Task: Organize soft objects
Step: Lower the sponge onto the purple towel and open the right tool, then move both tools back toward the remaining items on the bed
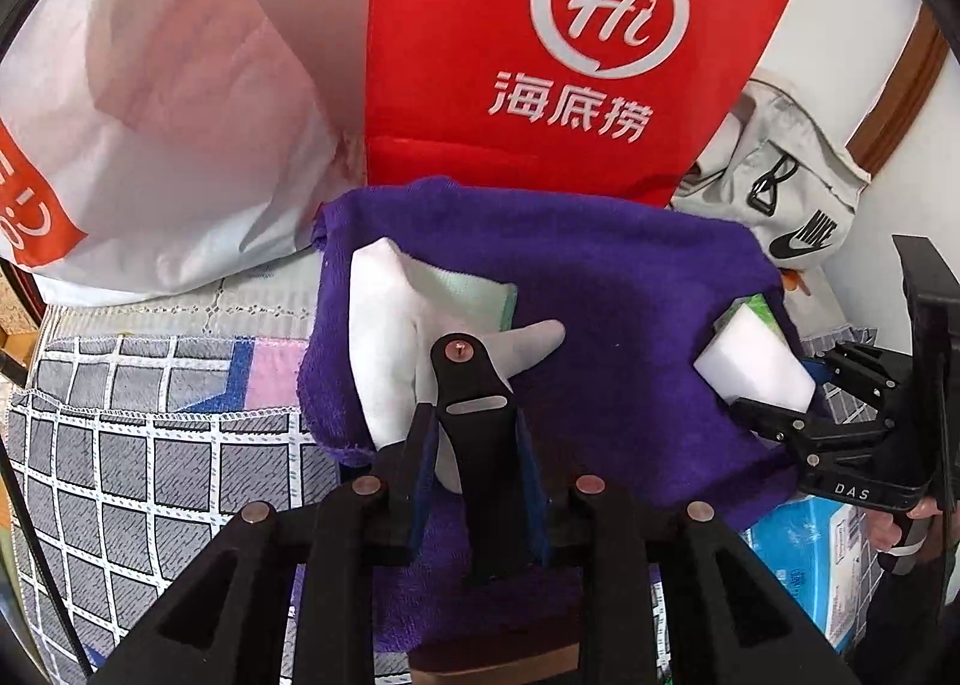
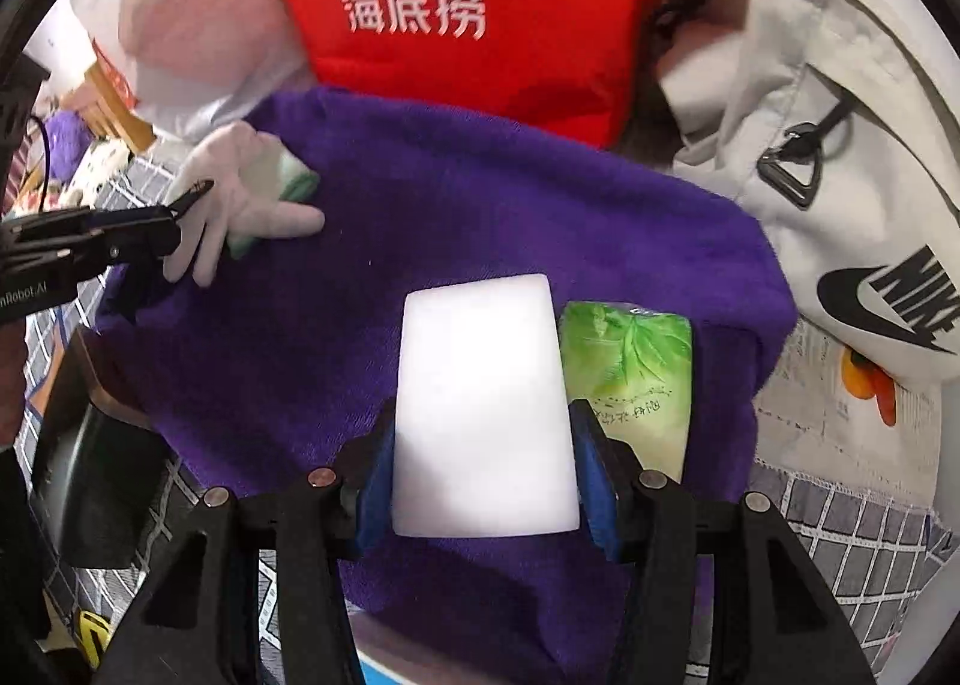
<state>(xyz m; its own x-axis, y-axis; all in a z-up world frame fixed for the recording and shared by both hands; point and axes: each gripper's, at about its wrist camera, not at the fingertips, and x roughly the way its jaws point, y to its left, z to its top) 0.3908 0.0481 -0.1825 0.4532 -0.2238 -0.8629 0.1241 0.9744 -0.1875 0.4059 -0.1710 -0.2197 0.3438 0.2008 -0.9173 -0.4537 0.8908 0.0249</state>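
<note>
A purple towel (image 1: 618,289) (image 2: 480,205) lies spread in front of me. On its left part rests a white glove (image 1: 384,337) (image 2: 240,199), over a pale green sponge (image 1: 480,289) (image 2: 298,179). My left gripper (image 1: 474,421) (image 2: 174,223) is shut there, with part of the glove and a black clip-like piece (image 1: 474,385) between its blue pads. My right gripper (image 2: 480,415) (image 1: 774,385) is shut on a white sponge block (image 2: 483,409) (image 1: 756,361) just above the towel's right part. A green tissue pack (image 2: 627,379) lies right beside the block.
Behind the towel stands a red bag (image 1: 540,54) (image 2: 468,36), with a white plastic bag (image 1: 180,114) to its left and a grey Nike bag (image 2: 840,156) (image 1: 780,187) to its right. A grey checked cloth (image 1: 150,445) covers the surface. A blue box (image 1: 804,553) sits under the towel's right edge.
</note>
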